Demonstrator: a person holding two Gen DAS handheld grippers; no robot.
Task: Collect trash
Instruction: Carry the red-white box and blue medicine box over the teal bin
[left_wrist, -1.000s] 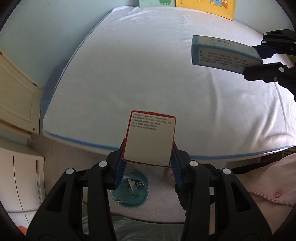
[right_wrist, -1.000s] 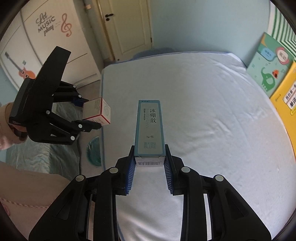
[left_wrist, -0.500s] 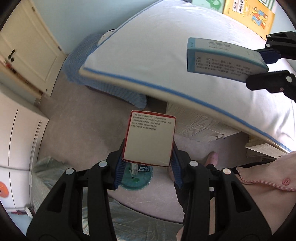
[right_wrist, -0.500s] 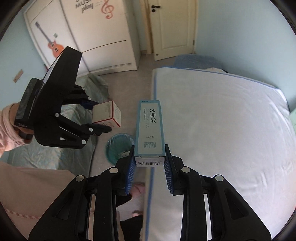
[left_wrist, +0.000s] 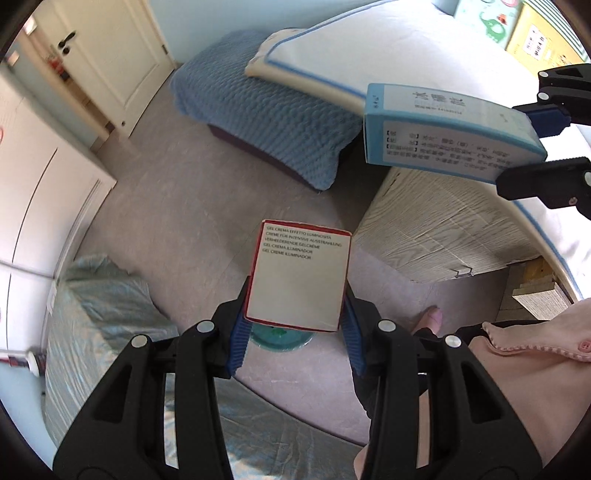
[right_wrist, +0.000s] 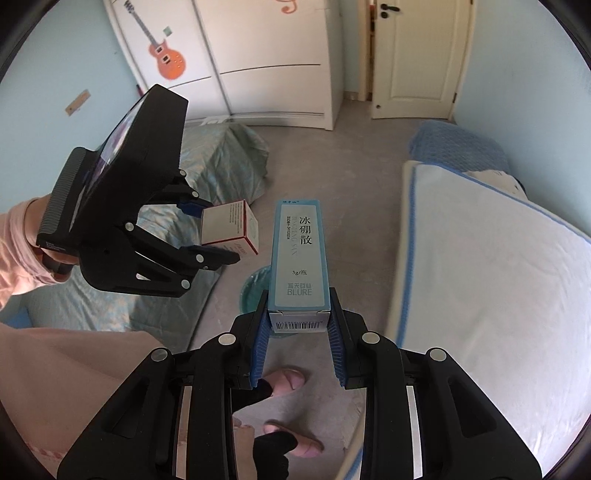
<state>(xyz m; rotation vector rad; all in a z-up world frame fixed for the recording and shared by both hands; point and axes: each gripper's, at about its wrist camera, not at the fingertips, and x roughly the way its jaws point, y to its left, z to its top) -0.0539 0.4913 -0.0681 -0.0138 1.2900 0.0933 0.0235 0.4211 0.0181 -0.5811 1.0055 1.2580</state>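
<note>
My left gripper (left_wrist: 293, 332) is shut on a white box with red edges (left_wrist: 299, 275), held in the air above the floor; it also shows in the right wrist view (right_wrist: 231, 232). My right gripper (right_wrist: 299, 339) is shut on a long light-blue carton (right_wrist: 299, 258), which also shows in the left wrist view (left_wrist: 448, 131). A teal round bin (right_wrist: 255, 291) stands on the floor below both boxes, mostly hidden behind them; in the left wrist view only its rim (left_wrist: 280, 341) shows under the red-edged box.
The bed with a white mattress (right_wrist: 498, 266) is at the right, a blue blanket (left_wrist: 266, 110) at its end. A teal-covered bed (right_wrist: 214, 162) lies at the left. White wardrobe (right_wrist: 273, 55) and door (right_wrist: 410, 55) stand at the back. The person's feet (right_wrist: 288, 380) are on the floor.
Both grippers have swung away from the mattress, each still holding its box. The floor and the teal bin are now below them, and the wardrobe and door have come into view.
</note>
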